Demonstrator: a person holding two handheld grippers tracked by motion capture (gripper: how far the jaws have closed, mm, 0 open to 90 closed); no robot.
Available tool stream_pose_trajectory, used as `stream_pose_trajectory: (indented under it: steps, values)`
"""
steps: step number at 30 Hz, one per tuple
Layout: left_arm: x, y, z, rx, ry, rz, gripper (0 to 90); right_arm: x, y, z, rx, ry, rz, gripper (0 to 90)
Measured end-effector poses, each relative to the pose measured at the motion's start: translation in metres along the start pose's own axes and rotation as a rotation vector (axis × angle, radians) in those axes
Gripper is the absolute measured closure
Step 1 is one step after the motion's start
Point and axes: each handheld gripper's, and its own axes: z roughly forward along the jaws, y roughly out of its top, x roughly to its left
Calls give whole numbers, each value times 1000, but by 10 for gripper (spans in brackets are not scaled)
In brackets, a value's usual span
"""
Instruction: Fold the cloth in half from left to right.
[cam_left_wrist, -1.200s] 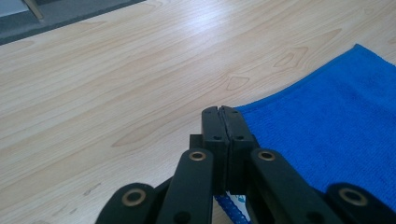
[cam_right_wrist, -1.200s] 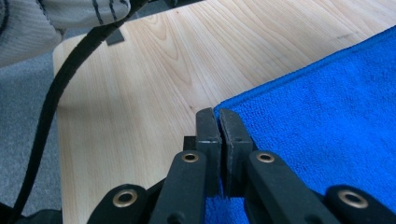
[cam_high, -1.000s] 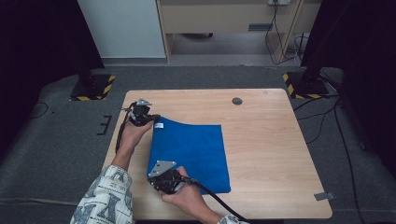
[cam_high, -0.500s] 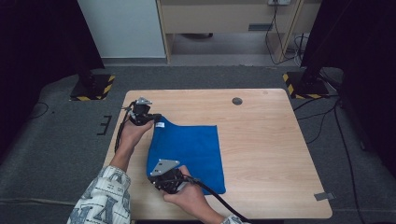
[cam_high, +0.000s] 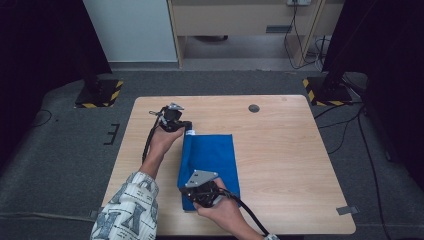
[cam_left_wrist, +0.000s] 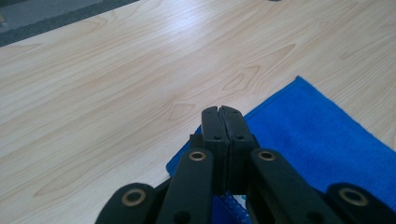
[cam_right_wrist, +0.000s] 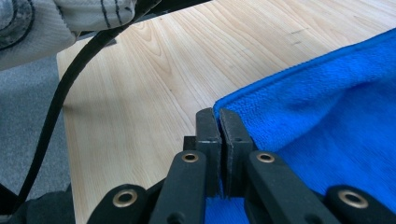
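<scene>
A wooden table (cam_high: 280, 150) on grey carpet (cam_high: 60, 165).

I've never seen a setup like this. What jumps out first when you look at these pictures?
The bright blue cloth stands out at once, lying folded into a narrow strip on the pale wooden table, left of its middle. A person's two hands each hold a black gripper at it: the left gripper pinches the far corner, and the right gripper is clamped on the near edge. Beyond the table, yellow-and-black striped stand bases sit on the grey floor.

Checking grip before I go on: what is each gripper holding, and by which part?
Both hold the blue cloth. The left gripper is shut on its far left corner; the right gripper is shut on its near left corner.
</scene>
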Motion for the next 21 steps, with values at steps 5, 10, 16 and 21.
stream_pose_trajectory:
  steps: [5,10,16,21]
  values:
    - [-14,12,5,-13,-10,12,894,-7,-9,-16,-2,-21,11,879]
    - [-26,17,18,1,-25,24,894,-17,-21,-33,1,-49,29,880]
    - [-40,24,30,10,-43,40,894,-22,-28,-42,-2,-62,42,880]
    - [-47,28,35,11,-45,42,894,-26,-37,-52,-7,-74,61,879]
